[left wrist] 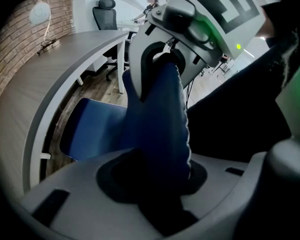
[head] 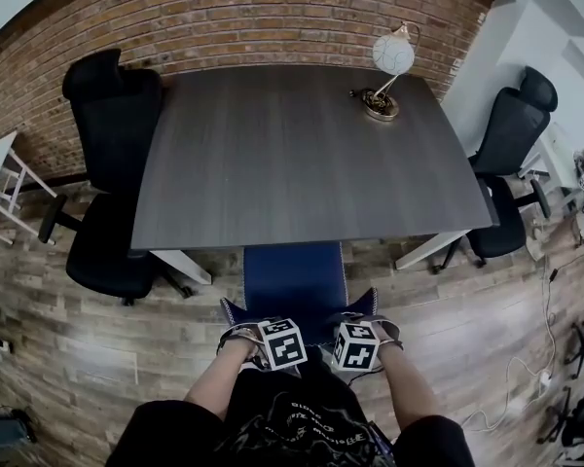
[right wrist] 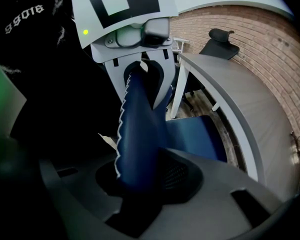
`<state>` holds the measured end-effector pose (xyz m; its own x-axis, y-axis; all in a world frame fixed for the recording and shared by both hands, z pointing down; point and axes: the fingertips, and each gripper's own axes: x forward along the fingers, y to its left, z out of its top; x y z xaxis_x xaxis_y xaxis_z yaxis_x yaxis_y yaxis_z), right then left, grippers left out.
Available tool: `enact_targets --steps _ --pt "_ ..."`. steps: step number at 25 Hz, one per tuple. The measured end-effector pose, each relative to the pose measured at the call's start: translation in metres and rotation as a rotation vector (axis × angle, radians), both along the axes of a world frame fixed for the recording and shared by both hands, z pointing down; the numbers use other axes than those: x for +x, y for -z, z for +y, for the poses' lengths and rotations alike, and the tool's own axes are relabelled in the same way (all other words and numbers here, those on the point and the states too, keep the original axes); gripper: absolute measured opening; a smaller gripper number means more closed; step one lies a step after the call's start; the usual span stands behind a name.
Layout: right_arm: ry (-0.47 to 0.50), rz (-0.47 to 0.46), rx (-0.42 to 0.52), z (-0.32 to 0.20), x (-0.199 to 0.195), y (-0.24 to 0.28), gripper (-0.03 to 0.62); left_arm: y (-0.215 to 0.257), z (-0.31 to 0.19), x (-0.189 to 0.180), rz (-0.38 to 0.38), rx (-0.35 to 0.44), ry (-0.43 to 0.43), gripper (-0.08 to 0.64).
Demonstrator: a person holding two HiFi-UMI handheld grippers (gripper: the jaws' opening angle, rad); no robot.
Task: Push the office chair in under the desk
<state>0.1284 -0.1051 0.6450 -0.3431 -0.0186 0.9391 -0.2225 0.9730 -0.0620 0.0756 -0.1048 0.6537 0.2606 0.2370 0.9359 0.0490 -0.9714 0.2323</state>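
**Blue chair, partly under the grey tabletop**

The dark grey tabletop (head: pixel 292 154) is the biggest thing here. It stands by a brick wall (head: pixel 273 17), and its near edge is right in front of the person.

The blue office chair (head: pixel 294 278) stands at the middle of that edge, between the white legs (head: pixel 180 264). The front of the seat is tucked under the tabletop. The rest of the seat and the back stick out over the wood floor (head: pixel 78 348), toward the person. The chair is plain blue with a flat seat. The top rim (left wrist: pixel 157 124) of its back runs from side to side and has a pale zigzag edge.

The left claw (head: pixel 245 333) pinches the left end of that rim. The right claw (head: pixel 378 329) pinches the right end. Both point steeply down, and both are just as near the chair.

The chair lies just ahead of the claws, and the tabletop is beyond it. So I think the push should go straight ahead, toward the wall. Both hands should push the same, or the chair may turn and bump a leg.
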Motion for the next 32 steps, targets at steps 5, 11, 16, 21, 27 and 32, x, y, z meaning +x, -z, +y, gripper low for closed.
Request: enact_targets --steps 5,11,16,21,27,32 --pt "0.005 0.001 -0.002 -0.01 0.005 -0.001 0.107 0.0 -0.009 0.005 0.0 -0.006 0.01 0.14" --pt "0.009 0.005 0.005 -0.024 0.008 0.0 0.107 0.0 -0.024 0.008 -0.001 0.003 0.02 0.14" --pt "0.013 0.004 0.006 -0.031 0.012 -0.001 0.107 -0.001 -0.029 0.011 -0.003 -0.01 0.029 0.14" --pt "0.003 0.002 0.01 -0.036 0.013 -0.004 0.107 -0.005 -0.033 0.012 -0.006 -0.011 0.023 0.141" --pt "0.002 0.0 0.019 -0.046 0.015 -0.004 0.107 -0.005 -0.043 0.014 -0.001 -0.012 0.029 0.143" --pt "0.003 0.002 0.022 -0.055 0.015 -0.005 0.107 -0.006 -0.053 0.014 -0.006 -0.007 0.031 0.143"
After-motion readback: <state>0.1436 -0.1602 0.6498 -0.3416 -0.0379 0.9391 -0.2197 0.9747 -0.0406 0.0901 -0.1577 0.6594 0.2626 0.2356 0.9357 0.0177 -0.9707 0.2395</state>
